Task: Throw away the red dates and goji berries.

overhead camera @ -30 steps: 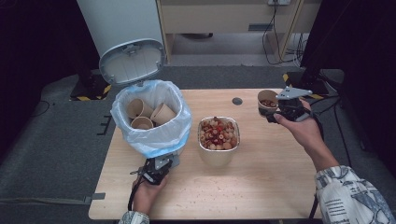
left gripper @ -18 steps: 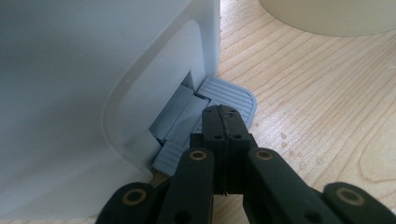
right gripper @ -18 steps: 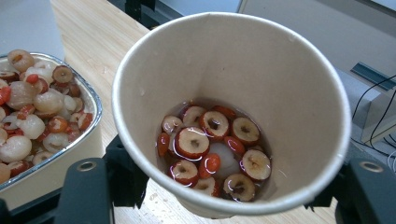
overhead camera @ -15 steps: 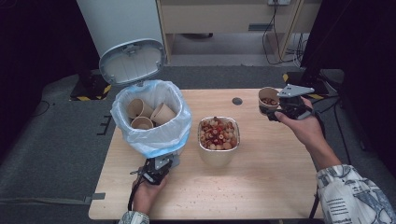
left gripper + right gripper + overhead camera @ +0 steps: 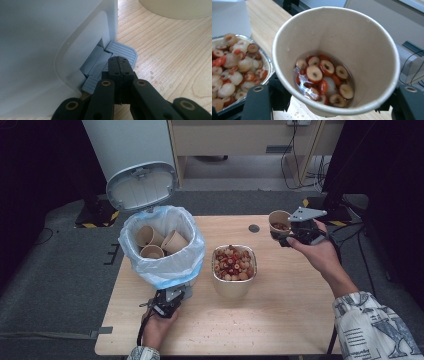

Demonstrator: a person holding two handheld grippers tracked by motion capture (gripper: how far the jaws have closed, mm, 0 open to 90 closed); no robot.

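Paper cup (image 5: 335,62), held in my right gripper (image 5: 300,231), jaws clamped on either side of its wall; it sits above the far right part of the table (image 5: 280,320), tilted toward the camera in the right gripper view. Contents: sliced red fruit and pale round pieces in a little liquid.

Foil tray (image 5: 234,270), middle of the table, heaped with the same red and pale fruit; well apart from the cup, to its left.

Bin (image 5: 162,245), left side of the table, lined with a pale blue bag (image 5: 192,257), lid (image 5: 141,186) raised. Three empty paper cups (image 5: 160,242) lie inside.

Left gripper (image 5: 119,65), in my hand at the near foot of the bin. Jaws closed together, tips resting on the grey ribbed pedal (image 5: 123,51) at the bin's base, as I read it from the left gripper view.
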